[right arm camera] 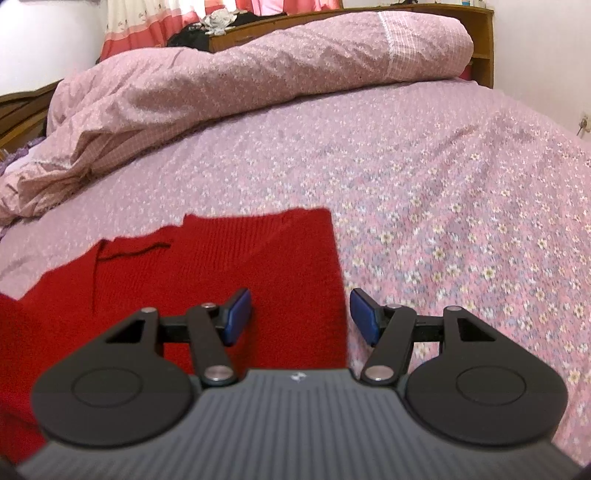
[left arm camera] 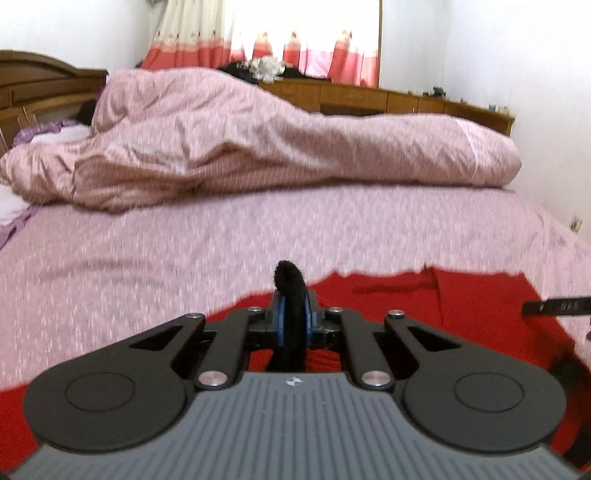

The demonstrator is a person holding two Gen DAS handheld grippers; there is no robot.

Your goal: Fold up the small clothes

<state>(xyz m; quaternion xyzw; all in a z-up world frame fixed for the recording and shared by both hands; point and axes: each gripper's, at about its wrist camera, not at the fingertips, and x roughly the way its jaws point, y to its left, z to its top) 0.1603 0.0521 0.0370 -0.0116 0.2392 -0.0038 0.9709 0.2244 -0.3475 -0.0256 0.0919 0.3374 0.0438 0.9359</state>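
A red knitted garment [left arm camera: 443, 314] lies flat on the pink floral bed sheet [left arm camera: 184, 258]; it also shows in the right wrist view [right arm camera: 258, 258]. My left gripper [left arm camera: 291, 314] is shut on a strip of black fabric [left arm camera: 290, 295] that sticks up between its blue pads, just above the red garment's near edge. My right gripper [right arm camera: 300, 317] is open over the garment's right edge, with nothing between its blue pads [right arm camera: 238, 315]. The tip of the right gripper [left arm camera: 554, 306] shows at the right edge of the left wrist view.
A rumpled pink duvet [left arm camera: 258, 140] lies across the far half of the bed and shows in the right wrist view [right arm camera: 221, 81]. A wooden headboard [left arm camera: 33, 85] stands at the left, a low wooden cabinet [left arm camera: 406, 98] behind, and a curtain [left arm camera: 277, 33] beyond.
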